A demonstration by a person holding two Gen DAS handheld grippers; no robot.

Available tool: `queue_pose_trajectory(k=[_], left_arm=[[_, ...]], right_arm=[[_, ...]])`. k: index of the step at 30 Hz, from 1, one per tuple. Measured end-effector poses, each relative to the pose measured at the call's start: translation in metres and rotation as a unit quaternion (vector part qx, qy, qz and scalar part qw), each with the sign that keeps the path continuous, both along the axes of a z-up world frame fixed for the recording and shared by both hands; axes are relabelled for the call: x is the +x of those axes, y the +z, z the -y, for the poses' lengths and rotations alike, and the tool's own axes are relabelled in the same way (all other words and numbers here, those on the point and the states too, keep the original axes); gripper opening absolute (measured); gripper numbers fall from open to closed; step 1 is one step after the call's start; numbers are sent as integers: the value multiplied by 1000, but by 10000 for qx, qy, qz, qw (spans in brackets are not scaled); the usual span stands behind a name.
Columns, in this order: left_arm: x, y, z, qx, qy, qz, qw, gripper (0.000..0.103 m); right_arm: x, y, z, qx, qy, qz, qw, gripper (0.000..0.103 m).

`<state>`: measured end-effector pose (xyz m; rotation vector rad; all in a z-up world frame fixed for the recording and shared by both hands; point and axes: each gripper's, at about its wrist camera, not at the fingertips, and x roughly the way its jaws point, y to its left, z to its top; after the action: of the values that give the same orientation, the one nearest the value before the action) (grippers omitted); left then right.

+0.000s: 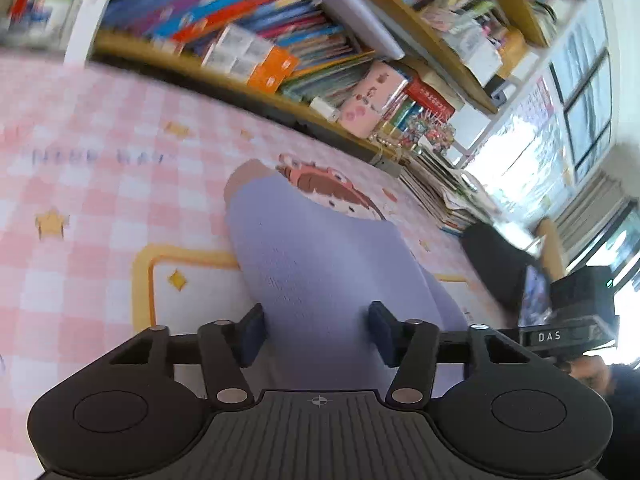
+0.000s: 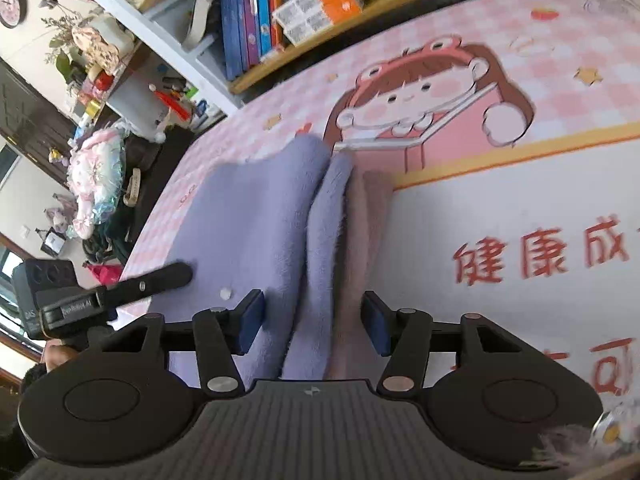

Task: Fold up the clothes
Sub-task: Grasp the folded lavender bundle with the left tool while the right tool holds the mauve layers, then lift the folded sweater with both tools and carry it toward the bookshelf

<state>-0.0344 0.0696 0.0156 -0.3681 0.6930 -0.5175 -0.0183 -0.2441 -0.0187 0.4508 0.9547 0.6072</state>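
On the pink checked tabletop [image 2: 520, 208], printed with a cartoon girl and red characters, lies a folded lavender fleece garment [image 2: 256, 216] with a dusty-pink layer along its right edge. From the right wrist, the right tongs [image 2: 314, 326] straddle the near fold, jaws apart and not visibly pressing on the cloth. From the left wrist, the left tongs [image 1: 316, 330] sit over the same garment [image 1: 320, 256], fabric between the spread jaws, pads apparently clear of it. Bookshelves [image 1: 256, 40] packed with books stand behind the tabletop [image 1: 80, 240].
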Motion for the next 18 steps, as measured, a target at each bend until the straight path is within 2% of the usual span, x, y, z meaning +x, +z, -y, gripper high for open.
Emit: queue_pose_trajectory(k=[2,4,8,11,15,18], left_arm=[[-11,7,8,353,-72,367,9987,53],[-12,7,5,354,-71,247,9990,56],[-12,1,-14,33,84,-43,10000,66],[-12,-6,-19,-247,25,-266,9993,67],[-6,-18,-19,-611,-34,-542,9967,68],[-1,-24,-18,-738,-57,-642,9952,68]], right_arm=[[-11,10,-8,-270,127,425,9987,31],[-19,13,-10,-406,189,658,9968,31],[-18,6,-4,-333,142,460,9983,43],[-16,4,1,-263,59,322,9991,49],[-12,-1,6,-81,-33,105,9999,53],[-12,-3,9,51,-61,68,9999,53]])
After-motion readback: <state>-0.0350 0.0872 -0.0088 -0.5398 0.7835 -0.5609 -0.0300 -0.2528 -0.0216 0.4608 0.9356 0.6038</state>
